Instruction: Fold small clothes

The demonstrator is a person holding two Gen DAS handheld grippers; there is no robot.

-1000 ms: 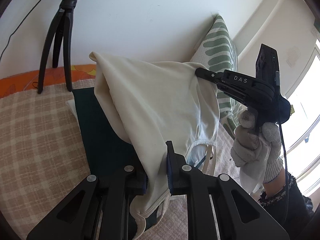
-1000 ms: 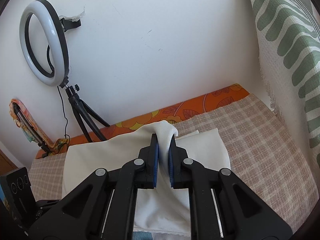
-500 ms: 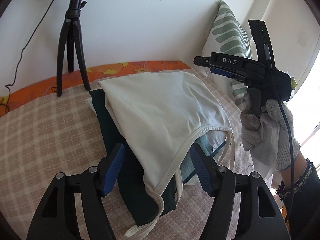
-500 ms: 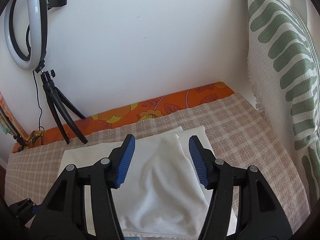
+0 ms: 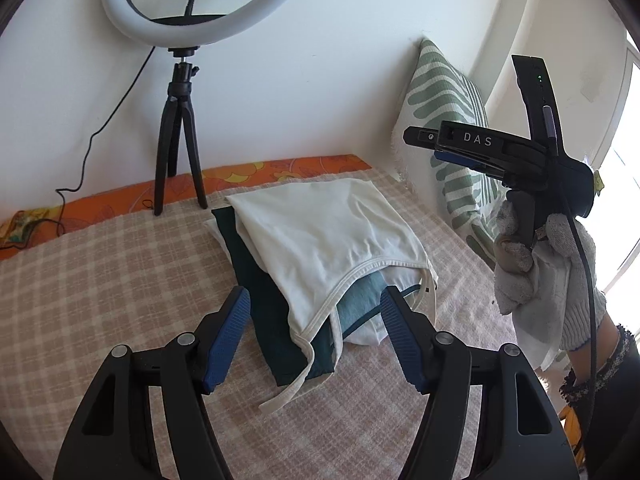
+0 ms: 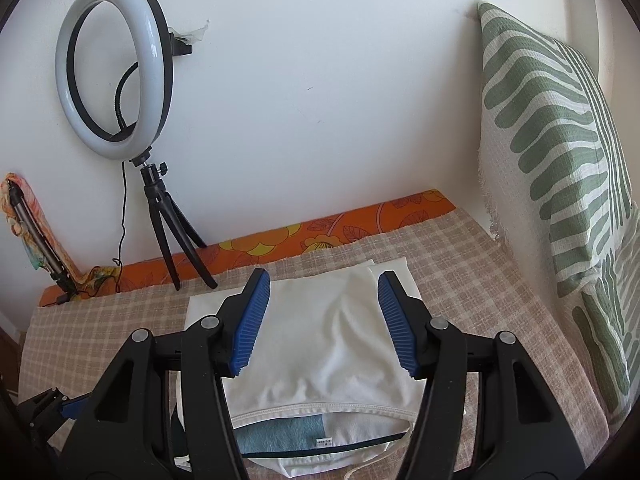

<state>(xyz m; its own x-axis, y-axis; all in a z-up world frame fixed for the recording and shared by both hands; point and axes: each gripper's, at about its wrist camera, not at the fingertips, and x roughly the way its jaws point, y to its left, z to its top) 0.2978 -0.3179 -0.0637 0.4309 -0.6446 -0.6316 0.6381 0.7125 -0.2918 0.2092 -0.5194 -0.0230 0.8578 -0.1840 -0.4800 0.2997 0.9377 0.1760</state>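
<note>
Since both let go, L gripper (image 5: 314, 334) & R gripper (image 6: 324, 320) gape empty, top (image 5: 320, 232) dropped flat at 12.

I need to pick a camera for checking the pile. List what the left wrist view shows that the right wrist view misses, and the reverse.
Left wrist only: the dark green garment under the cream top, the gloved hand holding the right tool, and a loose strap.
Right wrist only: the white label and the patterned cloth at far left.
Both: the cream top, teal garment, ring light, striped pillow, checked cover.
</note>
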